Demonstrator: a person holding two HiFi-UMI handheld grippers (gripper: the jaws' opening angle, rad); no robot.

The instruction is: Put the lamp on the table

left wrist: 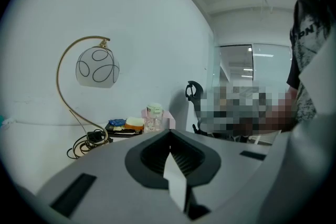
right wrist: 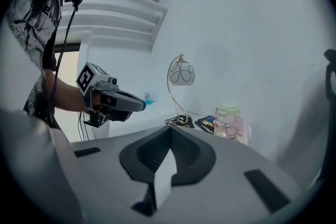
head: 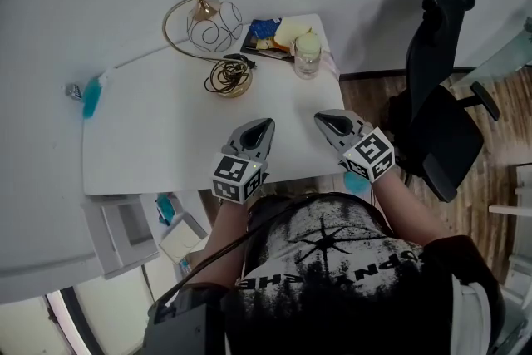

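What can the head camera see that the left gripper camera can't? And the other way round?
Only the head view shows the right gripper and the wooden floor. Only the left gripper view shows a glass wall with ceiling lights behind it. Both show the lamp standing on the white table, its coiled cord, a green-lidded jar and the black office chair.

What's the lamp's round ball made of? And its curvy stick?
The lamp's ball shade looks like frosted white glass with dark looping lines on it: it is cloudy and smooth. It could be plastic instead. The curved arm looks like metal with a shiny gold finish, because it is thin, keeps its bend and glints.
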